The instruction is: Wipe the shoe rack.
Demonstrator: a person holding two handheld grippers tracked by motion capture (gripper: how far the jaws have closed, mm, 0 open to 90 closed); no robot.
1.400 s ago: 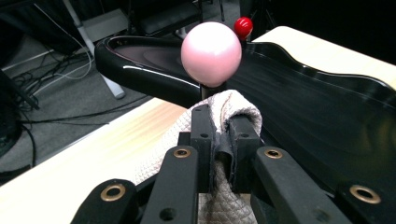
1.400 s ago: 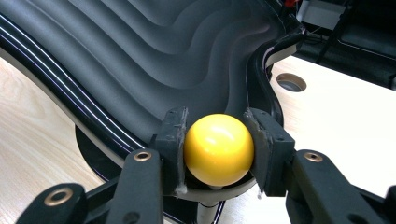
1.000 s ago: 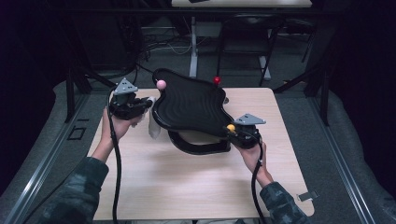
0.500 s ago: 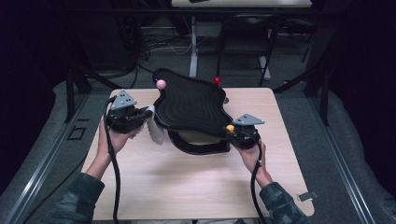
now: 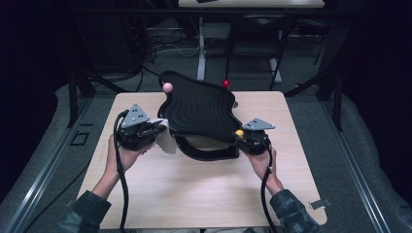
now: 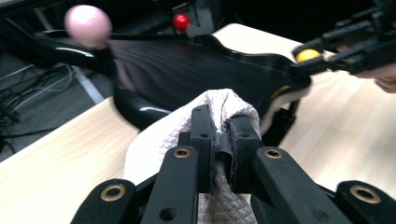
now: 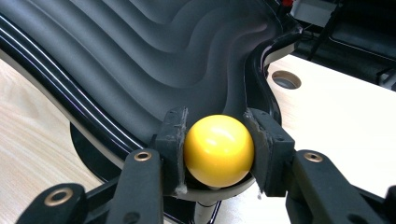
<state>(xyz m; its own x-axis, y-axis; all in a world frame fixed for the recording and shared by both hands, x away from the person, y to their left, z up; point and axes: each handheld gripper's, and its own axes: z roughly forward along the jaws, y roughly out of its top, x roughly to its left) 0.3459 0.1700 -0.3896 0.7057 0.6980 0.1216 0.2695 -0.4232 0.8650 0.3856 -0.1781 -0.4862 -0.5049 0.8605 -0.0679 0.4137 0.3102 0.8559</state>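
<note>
The black wavy tray stands at the centre of the high view, propped on its stand on the table. The right gripper is clamped on the yellow ball at the tray's lower-right corner, steadying it. The left gripper, shut on a white cloth, has slid down and away from the tray's left edge, so that wiping pass looks finished.

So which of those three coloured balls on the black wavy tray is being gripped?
The yellow ball at the tray's near corner, clamped between the right gripper's jaws. The pink ball and the red ball at the far corners stand free.
</note>
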